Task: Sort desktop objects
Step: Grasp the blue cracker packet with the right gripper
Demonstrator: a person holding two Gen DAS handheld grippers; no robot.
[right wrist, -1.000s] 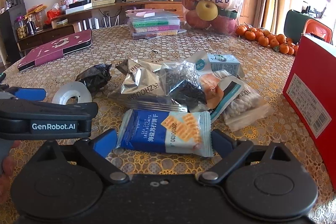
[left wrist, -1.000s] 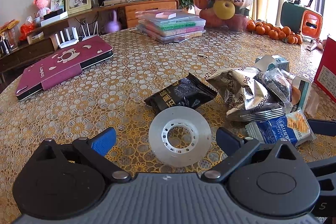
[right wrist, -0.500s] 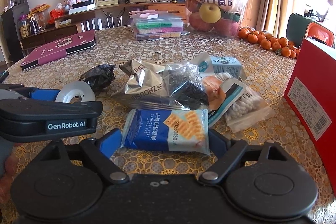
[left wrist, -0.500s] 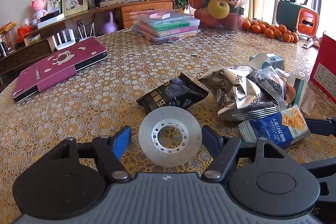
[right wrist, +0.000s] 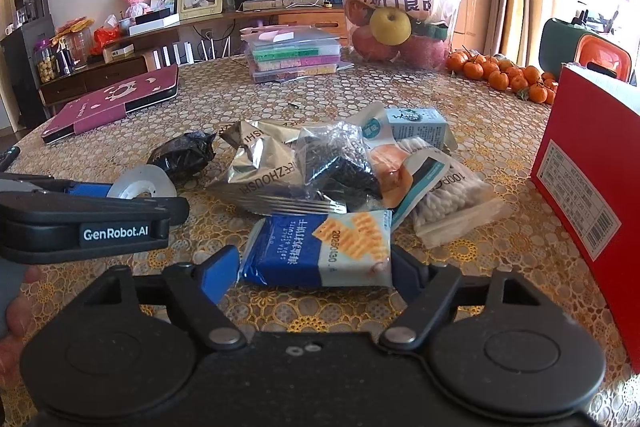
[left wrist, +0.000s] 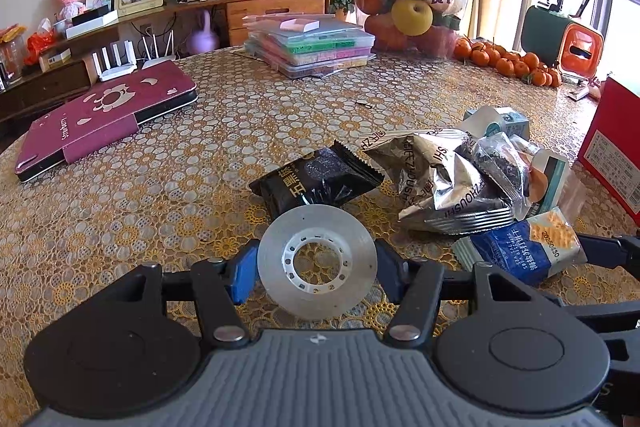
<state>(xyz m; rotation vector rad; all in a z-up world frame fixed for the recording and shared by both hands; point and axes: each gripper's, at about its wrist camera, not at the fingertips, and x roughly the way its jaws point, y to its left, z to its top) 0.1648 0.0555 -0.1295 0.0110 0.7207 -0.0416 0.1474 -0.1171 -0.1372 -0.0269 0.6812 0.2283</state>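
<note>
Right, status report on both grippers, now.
Left gripper shut on tape roll, tilted up off the tablecloth. Right gripper shut on blue cracker packet. Snack pile just beyond; nothing blocking.

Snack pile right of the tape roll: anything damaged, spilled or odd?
Nothing spilled. The silver foil bag is crumpled and looks torn open, lying askew under a clear bag of dark contents. The cotton swab pack is half buried. The blue soda biscuit pack and the tape roll look intact.
</note>
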